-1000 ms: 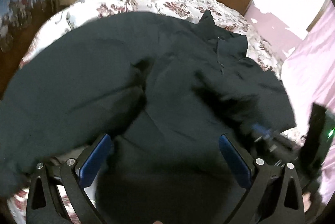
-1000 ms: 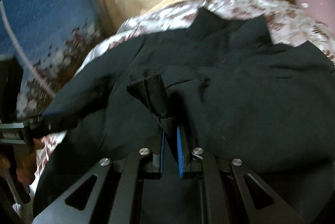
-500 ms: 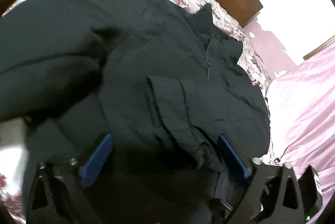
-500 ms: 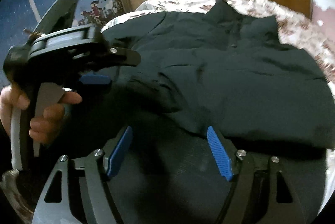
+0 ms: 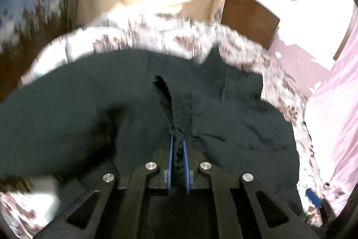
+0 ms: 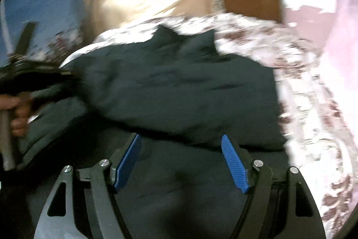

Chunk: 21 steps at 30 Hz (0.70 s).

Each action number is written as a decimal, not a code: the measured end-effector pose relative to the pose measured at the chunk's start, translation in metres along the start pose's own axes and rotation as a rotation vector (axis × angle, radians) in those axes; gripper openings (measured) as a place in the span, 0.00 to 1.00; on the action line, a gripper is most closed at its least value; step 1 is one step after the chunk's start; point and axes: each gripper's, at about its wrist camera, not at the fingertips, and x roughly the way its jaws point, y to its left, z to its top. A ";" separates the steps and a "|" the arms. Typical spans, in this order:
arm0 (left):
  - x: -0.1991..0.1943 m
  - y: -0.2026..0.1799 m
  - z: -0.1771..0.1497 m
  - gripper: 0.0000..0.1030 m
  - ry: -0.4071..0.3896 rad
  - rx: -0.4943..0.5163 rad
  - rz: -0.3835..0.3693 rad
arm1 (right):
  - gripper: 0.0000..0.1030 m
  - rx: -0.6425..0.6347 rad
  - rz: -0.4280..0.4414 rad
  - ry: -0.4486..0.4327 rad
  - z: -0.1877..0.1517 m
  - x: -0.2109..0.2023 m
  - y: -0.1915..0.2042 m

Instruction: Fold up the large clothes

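Now the left gripper (image 5: 177,145), its jaws having just closed, pinched a fold of the dark shirt (image 5: 235,118). Its right partner (image 6: 181,163) stood open over the cloth, gripping nothing. That shirt lay spread on the floral bed (image 6: 313,104), reaching its near edge.

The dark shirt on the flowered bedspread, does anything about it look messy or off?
Yes. The dark collared cloth shirt lies rumpled on the flowered bedspread, and a bunched fold near its middle is pinched up.
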 end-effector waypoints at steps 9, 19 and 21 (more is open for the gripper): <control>0.040 0.019 -0.010 0.08 0.086 0.100 0.168 | 0.68 0.212 -0.136 0.103 0.015 0.091 -0.083; 0.061 0.035 -0.027 0.11 0.104 0.076 0.184 | 0.77 0.233 -0.113 0.176 0.001 0.139 -0.078; 0.059 0.036 -0.027 0.15 0.105 0.062 0.172 | 0.78 0.228 -0.115 0.170 0.001 0.138 -0.077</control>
